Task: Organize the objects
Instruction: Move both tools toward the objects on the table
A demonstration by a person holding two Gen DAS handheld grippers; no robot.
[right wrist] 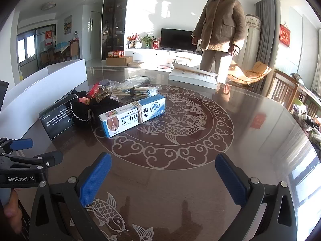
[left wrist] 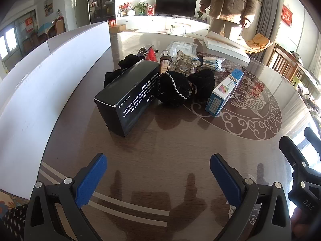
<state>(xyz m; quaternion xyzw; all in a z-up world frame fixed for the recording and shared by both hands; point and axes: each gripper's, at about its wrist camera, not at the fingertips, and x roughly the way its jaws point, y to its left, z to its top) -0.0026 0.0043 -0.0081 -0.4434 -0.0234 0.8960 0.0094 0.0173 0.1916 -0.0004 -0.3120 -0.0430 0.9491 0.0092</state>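
Fingers of both grippers, left (left wrist: 158, 178) and right (right wrist: 163, 178), spread wide, empty, short of the pile. Start nearest: square onto the black box (left wrist: 128, 98), left of the blue carton (right wrist: 132, 115).

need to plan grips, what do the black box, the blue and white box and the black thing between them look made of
Black box: likely matte cardboard; white wear along its folded edges.
Blue and white box: glossy printed card, seemingly two bundled by a rubber band.
Black thing: soft fabric, perhaps velvet; it slumps and has pale stitched trim.

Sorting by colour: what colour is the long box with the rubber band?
White and blue box; clearest in the right wrist view.
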